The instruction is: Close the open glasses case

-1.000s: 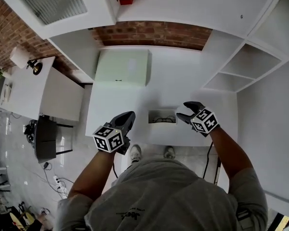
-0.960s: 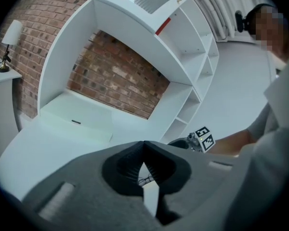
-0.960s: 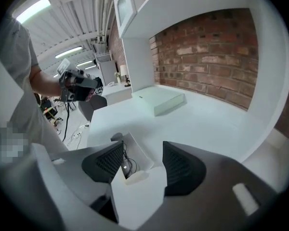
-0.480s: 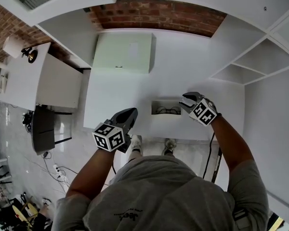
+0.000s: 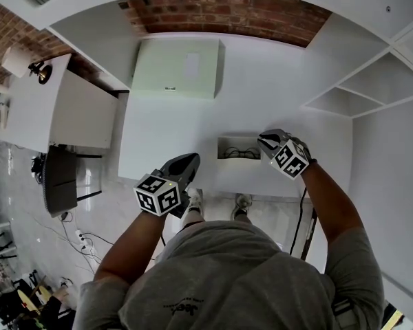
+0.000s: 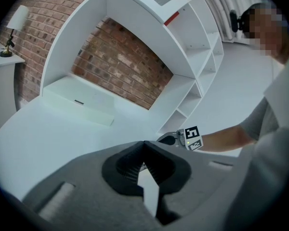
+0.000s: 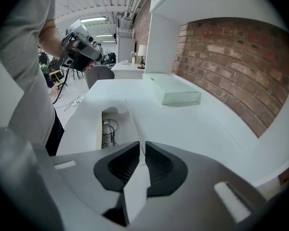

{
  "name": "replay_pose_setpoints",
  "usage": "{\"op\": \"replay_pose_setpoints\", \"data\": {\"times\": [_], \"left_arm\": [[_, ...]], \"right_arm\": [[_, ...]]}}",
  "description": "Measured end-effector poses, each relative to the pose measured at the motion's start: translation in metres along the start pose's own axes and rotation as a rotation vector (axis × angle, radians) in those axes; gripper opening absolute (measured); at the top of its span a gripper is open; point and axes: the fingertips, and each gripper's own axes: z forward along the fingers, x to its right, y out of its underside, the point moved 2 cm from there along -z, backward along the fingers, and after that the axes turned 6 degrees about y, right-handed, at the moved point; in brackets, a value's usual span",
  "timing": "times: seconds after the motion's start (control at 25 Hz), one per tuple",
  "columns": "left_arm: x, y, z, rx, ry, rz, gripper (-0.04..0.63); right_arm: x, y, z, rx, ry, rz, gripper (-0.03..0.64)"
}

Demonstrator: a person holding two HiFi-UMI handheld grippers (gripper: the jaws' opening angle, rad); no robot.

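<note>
The white glasses case lies open near the white table's front edge, with black glasses inside. My right gripper is at the case's right end. In the right gripper view its jaws are drawn nearly together on the thin upright edge of the case, and the glasses show in the tray to the left. My left gripper hovers left of the case, apart from it, over the table's front edge. Its jaws meet at the tips and hold nothing.
A flat pale green box lies at the back of the table against the brick wall. White shelf compartments rise at the right. A side table with a lamp stands to the left, beyond the table.
The right gripper has moved onto the case's right end and its jaws have gone from open to shut on the case's edge. The left gripper has stayed shut and has barely moved.
</note>
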Motion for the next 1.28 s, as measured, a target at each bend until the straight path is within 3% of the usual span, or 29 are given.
{"op": "replay_pose_setpoints", "data": {"times": [0.8,1.28], "left_arm": [[0.010,0.009,0.000,-0.010,0.010,0.004,-0.003],[0.010,0.013,0.000,-0.016,0.019,0.000,-0.003]], "right_arm": [[-0.048,0.009,-0.016,-0.009,0.256,-0.405,0.014],[-0.073,0.014,-0.023,-0.008,0.261,-0.500,0.023]]}}
